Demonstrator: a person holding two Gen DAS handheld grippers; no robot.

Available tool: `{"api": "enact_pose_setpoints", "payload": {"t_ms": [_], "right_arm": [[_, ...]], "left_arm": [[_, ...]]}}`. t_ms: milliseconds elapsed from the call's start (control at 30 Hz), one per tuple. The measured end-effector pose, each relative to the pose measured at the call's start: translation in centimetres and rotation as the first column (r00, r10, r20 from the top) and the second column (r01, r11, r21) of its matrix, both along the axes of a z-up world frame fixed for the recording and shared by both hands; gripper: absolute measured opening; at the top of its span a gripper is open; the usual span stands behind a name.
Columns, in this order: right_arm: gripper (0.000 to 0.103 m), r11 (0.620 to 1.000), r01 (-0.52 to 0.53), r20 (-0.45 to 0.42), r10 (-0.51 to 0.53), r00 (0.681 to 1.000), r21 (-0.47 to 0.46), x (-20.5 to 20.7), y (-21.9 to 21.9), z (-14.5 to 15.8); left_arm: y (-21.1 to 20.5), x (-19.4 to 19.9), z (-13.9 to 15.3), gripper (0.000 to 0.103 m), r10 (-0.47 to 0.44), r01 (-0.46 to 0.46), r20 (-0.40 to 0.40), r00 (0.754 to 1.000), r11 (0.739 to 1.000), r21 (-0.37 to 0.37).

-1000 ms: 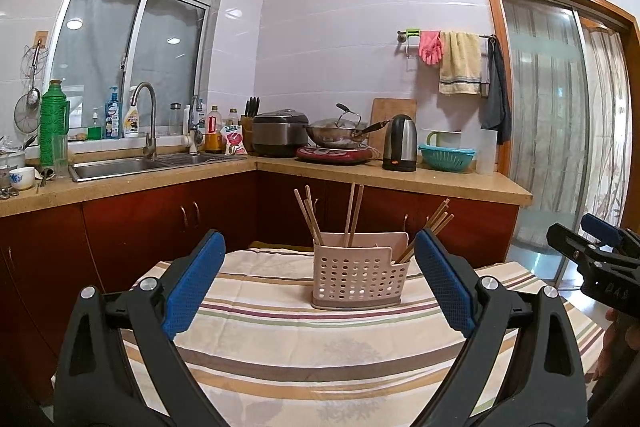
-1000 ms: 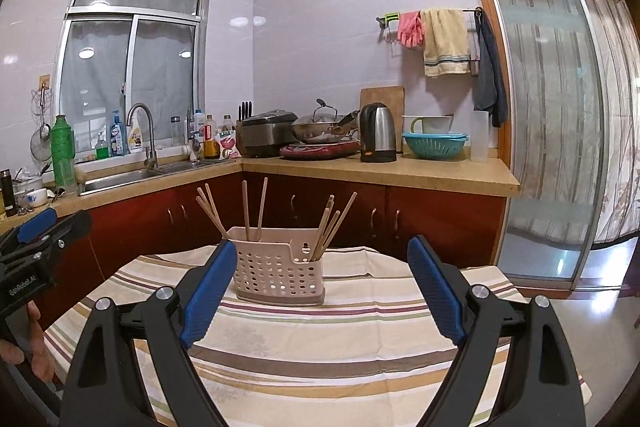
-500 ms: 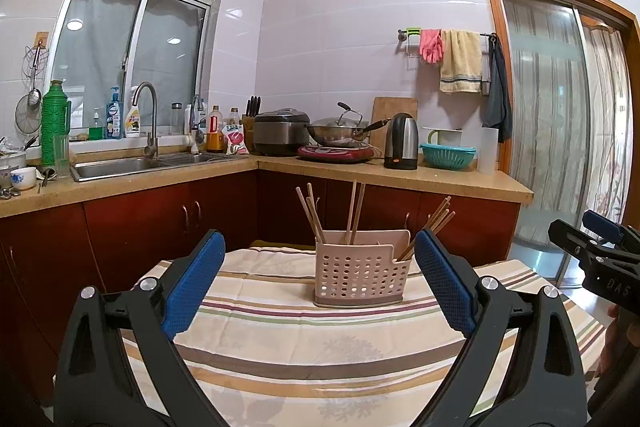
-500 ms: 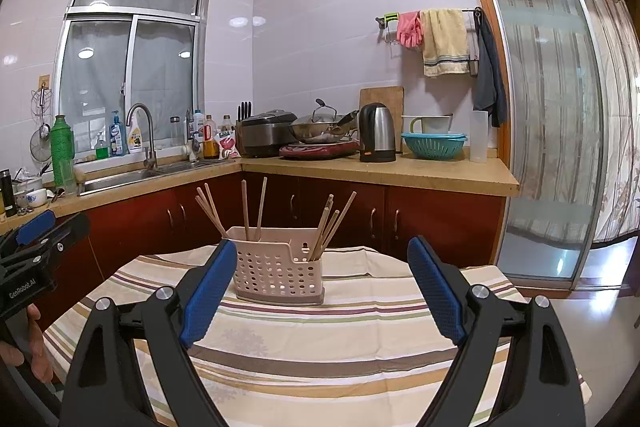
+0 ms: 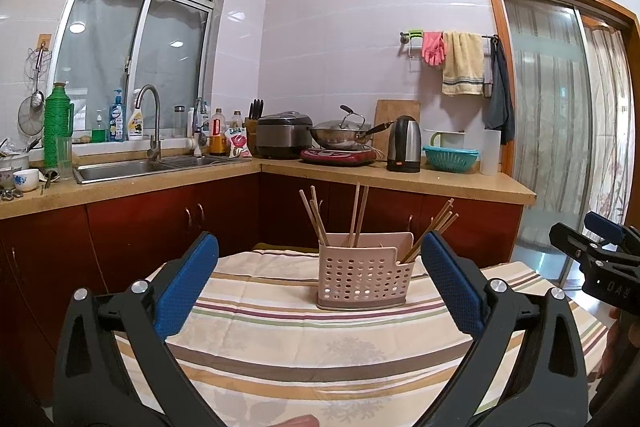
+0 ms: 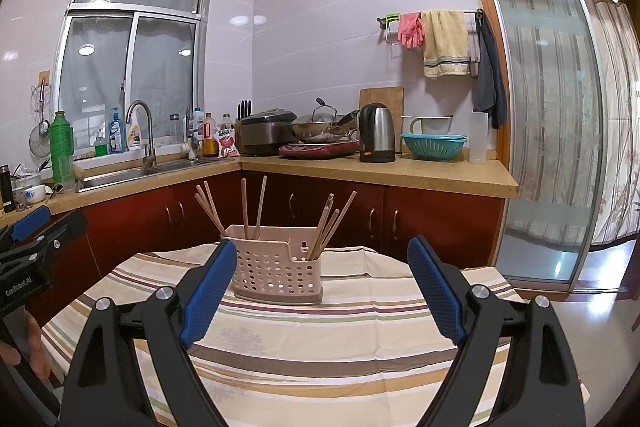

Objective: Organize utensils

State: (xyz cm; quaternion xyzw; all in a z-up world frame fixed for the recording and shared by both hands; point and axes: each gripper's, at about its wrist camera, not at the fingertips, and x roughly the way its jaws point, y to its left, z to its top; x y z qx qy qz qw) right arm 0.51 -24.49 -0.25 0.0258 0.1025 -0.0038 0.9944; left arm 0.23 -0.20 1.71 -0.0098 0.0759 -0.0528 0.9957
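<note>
A pale pink perforated utensil basket (image 5: 366,279) (image 6: 276,275) stands on the striped tablecloth (image 5: 280,347) (image 6: 340,347). Wooden chopsticks (image 5: 358,211) (image 6: 260,207) stick up from it in three bunches: left, middle and right. My left gripper (image 5: 319,242) hovers in front of the basket, its jaws opening with nothing between the blue pads. My right gripper (image 6: 322,246) is open and empty too, held short of the basket and a little to its right. Each gripper shows at the edge of the other's view, the right gripper (image 5: 592,255) and the left gripper (image 6: 32,231).
Behind the table runs an L-shaped counter (image 5: 400,183) over red cabinets, with a sink (image 5: 132,167), a wok (image 5: 340,135), a kettle (image 5: 404,145) and a teal colander (image 5: 450,157). A glass sliding door (image 6: 548,131) is on the right.
The left gripper's jaws stand slightly wider than before. Both hands, the basket and the chopsticks have kept their places.
</note>
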Motion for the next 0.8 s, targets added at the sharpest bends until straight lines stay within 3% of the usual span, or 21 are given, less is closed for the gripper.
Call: {"api": "enact_pose_setpoints", "payload": {"t_ms": [333, 800], "right_arm": [[0.085, 1.000, -0.002, -0.011, 0.002, 1.000, -0.003, 0.0, 0.1, -0.1], [0.085, 1.000, 0.011, -0.035, -0.011, 0.999, 0.008, 1.0, -0.6, -0.9]], "left_arm": [[-0.7, 1.0, -1.0, 0.099, 0.010, -0.007, -0.060, 0.998, 0.999, 0.052], [0.2, 2.2, -1.4, 0.099, 0.033, -0.029, -0.063, 0.997, 0.997, 0.064]]}}
